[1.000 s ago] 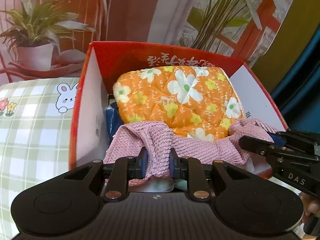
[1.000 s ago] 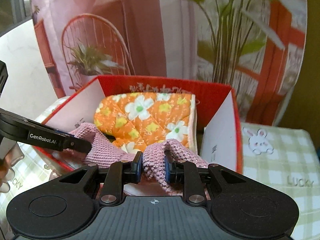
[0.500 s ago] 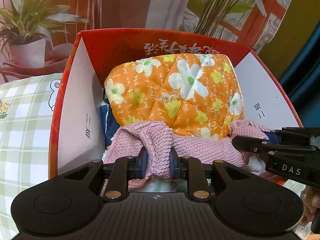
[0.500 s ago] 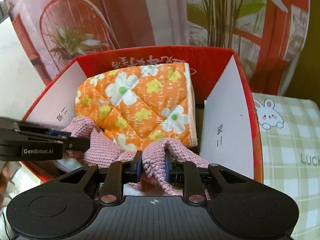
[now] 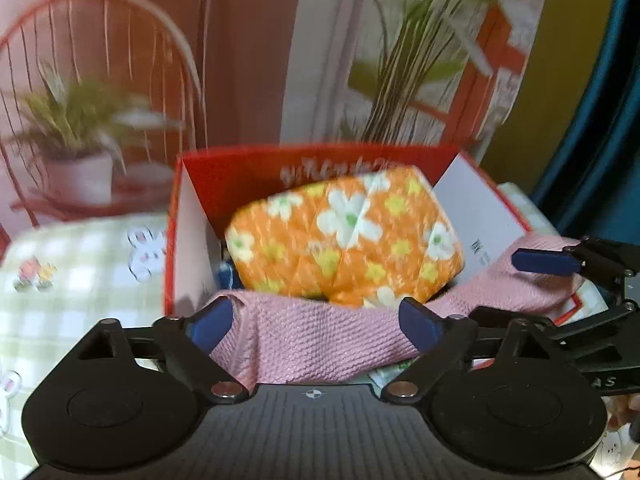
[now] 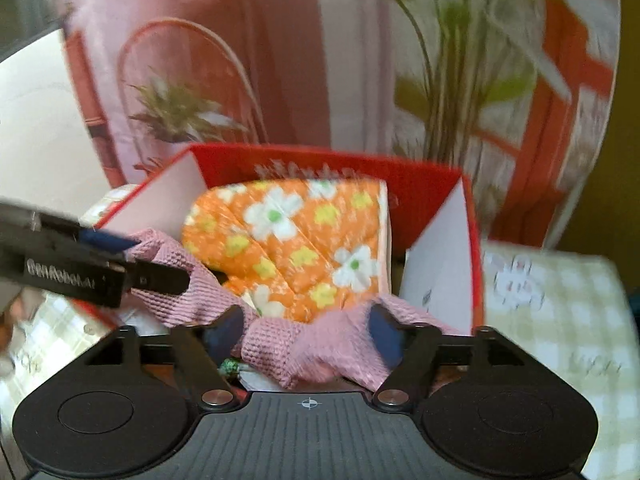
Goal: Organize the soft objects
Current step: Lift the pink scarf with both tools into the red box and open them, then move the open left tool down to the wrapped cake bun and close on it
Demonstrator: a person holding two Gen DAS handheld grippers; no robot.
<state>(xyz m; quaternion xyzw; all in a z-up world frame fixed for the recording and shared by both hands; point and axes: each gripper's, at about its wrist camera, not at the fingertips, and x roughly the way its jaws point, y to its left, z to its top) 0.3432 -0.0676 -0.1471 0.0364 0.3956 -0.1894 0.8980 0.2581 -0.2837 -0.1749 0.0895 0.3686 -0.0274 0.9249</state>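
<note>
A pink knitted cloth lies across the near end of a red box, in front of an orange flowered quilted cushion that stands inside it. My left gripper has its jaws opening, spread wide with the cloth loose between the blue pads. In the right wrist view the same cloth bunches between the spreading fingers of my right gripper, whose jaws are also opening. The right gripper shows at the right edge of the left wrist view, and the left gripper at the left of the right wrist view.
The box rests on a green checked tablecloth with rabbit prints. A dark blue item sits low beside the cushion. Behind hangs a backdrop picturing a potted plant and tall stems. Part of a hand shows at lower right.
Both grippers were shut on the pink cloth and have now spread their jaws, letting it go. The cloth has slumped onto the box's near end. Both views are blurred and have drawn back slightly.
</note>
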